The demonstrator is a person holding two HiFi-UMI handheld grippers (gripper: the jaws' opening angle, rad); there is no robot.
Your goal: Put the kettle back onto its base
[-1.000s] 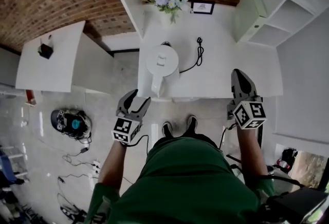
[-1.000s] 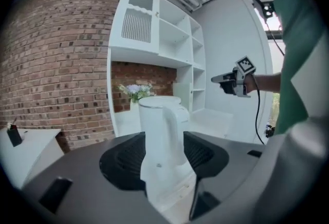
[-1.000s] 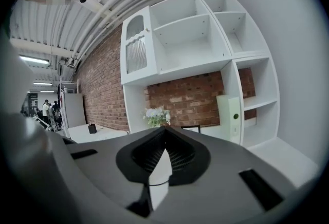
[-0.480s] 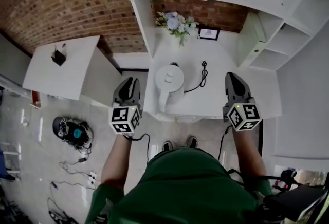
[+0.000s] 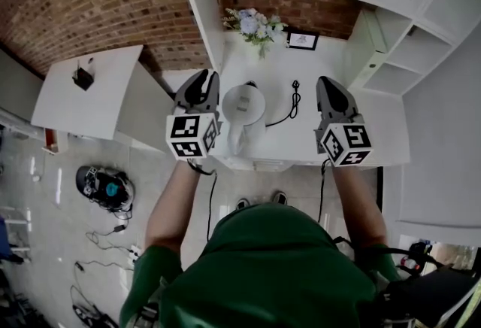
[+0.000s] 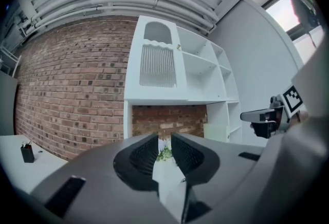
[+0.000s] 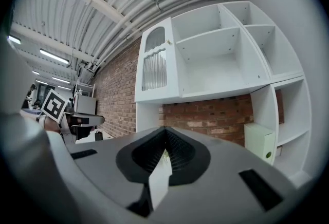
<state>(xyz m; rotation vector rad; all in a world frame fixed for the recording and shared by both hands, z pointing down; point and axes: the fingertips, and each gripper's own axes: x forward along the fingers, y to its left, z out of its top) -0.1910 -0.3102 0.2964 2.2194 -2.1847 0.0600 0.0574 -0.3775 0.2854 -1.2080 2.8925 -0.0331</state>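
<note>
A white kettle (image 5: 243, 104) stands on the white table (image 5: 361, 131), its handle toward the near edge. A black cord (image 5: 291, 101) runs out from its right side; I cannot make out the base under it. My left gripper (image 5: 199, 83) hangs level just left of the kettle, shut with nothing between its jaws (image 6: 164, 152). My right gripper (image 5: 331, 87) hangs level right of the cord, apart from the kettle, also shut and empty (image 7: 164, 142). Neither gripper touches the kettle.
A vase of flowers (image 5: 254, 24) and a small picture frame (image 5: 302, 40) stand at the table's back by the brick wall. White shelves (image 5: 409, 48) rise on the right. A second white table (image 5: 90, 104) stands left. A round device (image 5: 105, 185) and cables lie on the floor.
Both grippers have risen and moved forward to the kettle's sides. The left gripper's jaws, open a second ago, are closed now. The kettle has not moved.
</note>
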